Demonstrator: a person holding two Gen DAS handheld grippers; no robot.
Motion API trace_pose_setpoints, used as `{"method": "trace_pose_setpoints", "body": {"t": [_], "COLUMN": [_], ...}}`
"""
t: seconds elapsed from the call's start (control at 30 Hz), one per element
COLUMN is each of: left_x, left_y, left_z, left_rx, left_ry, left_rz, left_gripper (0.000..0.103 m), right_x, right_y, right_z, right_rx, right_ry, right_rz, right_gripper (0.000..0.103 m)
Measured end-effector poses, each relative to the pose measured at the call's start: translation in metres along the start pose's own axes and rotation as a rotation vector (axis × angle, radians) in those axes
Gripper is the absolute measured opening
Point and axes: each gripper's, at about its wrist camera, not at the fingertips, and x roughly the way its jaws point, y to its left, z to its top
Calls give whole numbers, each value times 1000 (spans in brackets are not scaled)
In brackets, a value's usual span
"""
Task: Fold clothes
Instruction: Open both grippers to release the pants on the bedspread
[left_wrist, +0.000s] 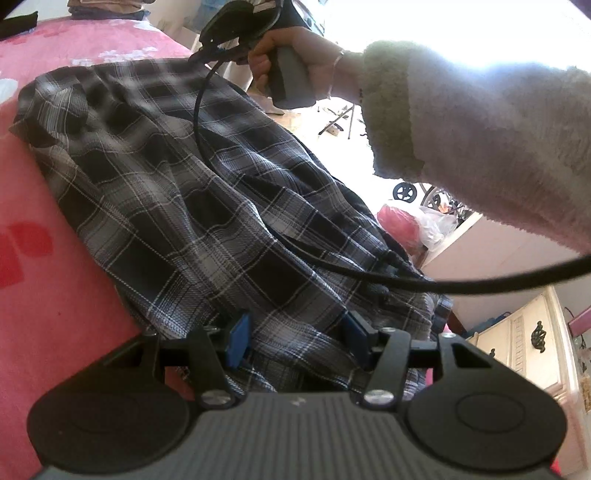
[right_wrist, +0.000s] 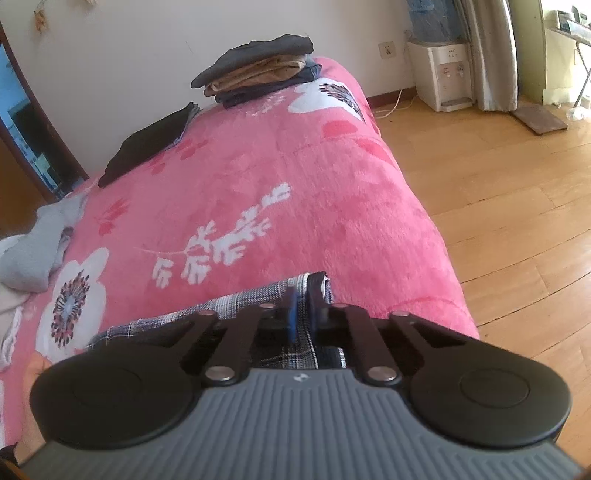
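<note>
Left wrist: low, close over dark plaid cloth (left_wrist: 207, 206), facing across. Right wrist: higher, facing along fluffy pink floral blanket (right_wrist: 295, 177). Both shared.

Daylight is blowing out the left view's upper right behind the sleeve (left_wrist: 480, 147). Fisheye distortion is bending both views' edges; the floor (right_wrist: 498, 177) is showing mild glare.

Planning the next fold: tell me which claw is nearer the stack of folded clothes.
Right. The right claw, shut on the plaid shirt, points up the bed toward the stack. The left claw sits open at the shirt's opposite end.
</note>
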Motion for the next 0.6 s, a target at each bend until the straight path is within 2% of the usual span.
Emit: {"method": "trace_pose_setpoints", "body": {"t": [0.13, 0.6], "left_x": [4, 2], "left_y": [-3, -5], "left_z": [1, -3], "left_rx": [19, 38], "left_ry": [6, 9], "left_rz": [14, 27], "left_gripper": [56, 56], "right_x": [-4, -8], "right_y": [1, -28], "right_z": [3, 0], "right_rx": [19, 135], "right_ry": [-35, -85], "right_rz": [-26, -28], "right_gripper": [2, 2]}}
